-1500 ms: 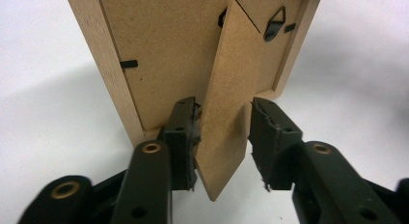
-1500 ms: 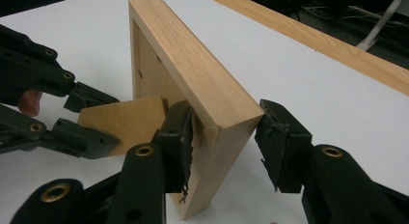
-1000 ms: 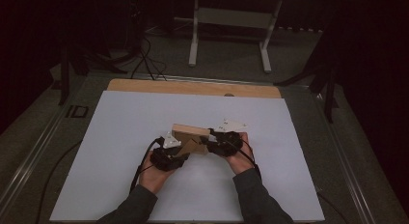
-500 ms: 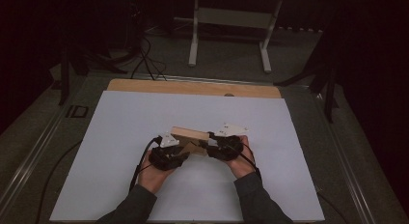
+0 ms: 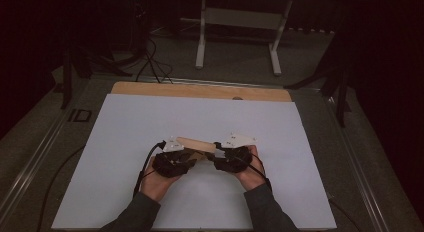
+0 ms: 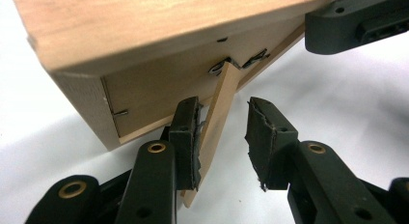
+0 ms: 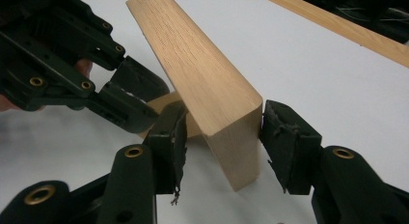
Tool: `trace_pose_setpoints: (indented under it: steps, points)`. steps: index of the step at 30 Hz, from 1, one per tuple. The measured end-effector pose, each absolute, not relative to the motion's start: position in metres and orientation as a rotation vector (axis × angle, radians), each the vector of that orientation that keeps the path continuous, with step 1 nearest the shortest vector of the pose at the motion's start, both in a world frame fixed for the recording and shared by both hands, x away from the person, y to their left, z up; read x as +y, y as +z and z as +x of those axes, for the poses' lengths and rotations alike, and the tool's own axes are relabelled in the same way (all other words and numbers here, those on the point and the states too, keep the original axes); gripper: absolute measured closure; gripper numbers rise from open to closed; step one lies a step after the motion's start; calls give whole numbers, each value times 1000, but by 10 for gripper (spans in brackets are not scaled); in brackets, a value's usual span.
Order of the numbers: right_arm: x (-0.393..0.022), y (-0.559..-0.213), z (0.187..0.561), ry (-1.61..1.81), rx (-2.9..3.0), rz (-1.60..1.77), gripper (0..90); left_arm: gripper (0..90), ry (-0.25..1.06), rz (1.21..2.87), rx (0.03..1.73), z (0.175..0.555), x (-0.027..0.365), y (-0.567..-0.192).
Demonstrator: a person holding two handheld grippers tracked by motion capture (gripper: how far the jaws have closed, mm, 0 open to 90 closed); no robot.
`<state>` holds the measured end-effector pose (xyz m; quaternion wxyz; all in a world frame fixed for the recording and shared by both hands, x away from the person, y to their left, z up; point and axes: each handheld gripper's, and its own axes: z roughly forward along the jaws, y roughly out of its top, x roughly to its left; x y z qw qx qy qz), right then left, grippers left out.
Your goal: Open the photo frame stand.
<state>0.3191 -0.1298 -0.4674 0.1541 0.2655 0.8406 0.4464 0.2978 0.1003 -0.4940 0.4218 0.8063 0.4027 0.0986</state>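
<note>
The right gripper (image 7: 219,137), jaws just opening, straddled the box (image 7: 202,89) end, while the left gripper (image 6: 222,137) seemingly touched its flap (image 6: 217,118) half-open.

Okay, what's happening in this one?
A person works a wooden frame over a white table with a gripper in each hand. The right gripper brackets one end of the frame; its jaws have just been opening, and a slight gap shows at the right pad. The left gripper straddles the frame's thin hinged stand, which lies against one pad, clear of the other.
</note>
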Motion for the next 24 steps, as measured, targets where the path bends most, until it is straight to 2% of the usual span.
trace_pose_setpoints:
  steps: [10, 24]
  points:
    - [-130, -470, 314, 1288, 2432, 754, 488, 647, 239, 2035, 1008, 295, 101, -496]
    - [-137, -471, 314, 1312, 2449, 745, 392, 634, 239, 2029, 1023, 292, 109, -495]
